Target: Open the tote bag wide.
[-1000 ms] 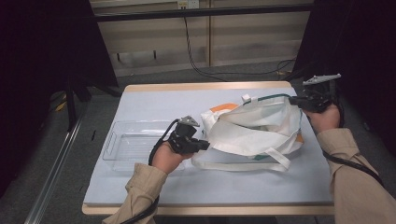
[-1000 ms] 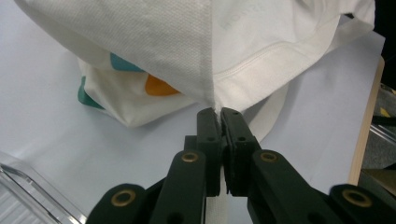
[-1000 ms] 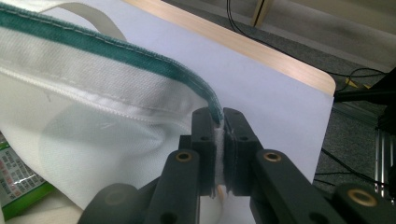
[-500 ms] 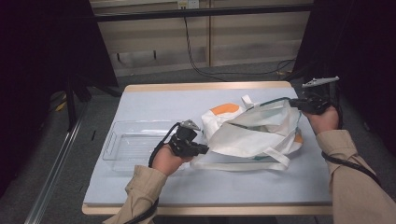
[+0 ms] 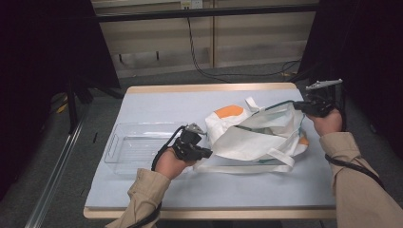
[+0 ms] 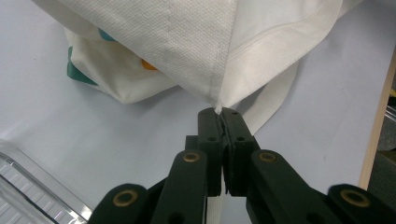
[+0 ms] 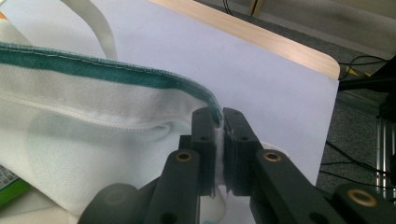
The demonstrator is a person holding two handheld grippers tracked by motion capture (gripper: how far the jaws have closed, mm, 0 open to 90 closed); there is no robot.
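High view: white cloth bag [image 5: 256, 135] lies on the blue table cover [image 5: 157, 102], right of the clear plastic tray [image 5: 138, 142], with 2 grippers pulling its mouth apart. Left gripper [image 5: 209, 153] is pinched tight on the bag's near-left corner; in the left gripper view the cloth runs between its closed jaws. Right gripper [image 5: 295, 105] is clamped on the green-trimmed rim [image 7: 116, 72], raised above the table's right edge. Orange patch [image 5: 228, 111] shows at the bag's far side.

Left tool [image 5: 207, 153] low, jaws clamped; right tool [image 5: 298, 105] raised, jaws clamped.
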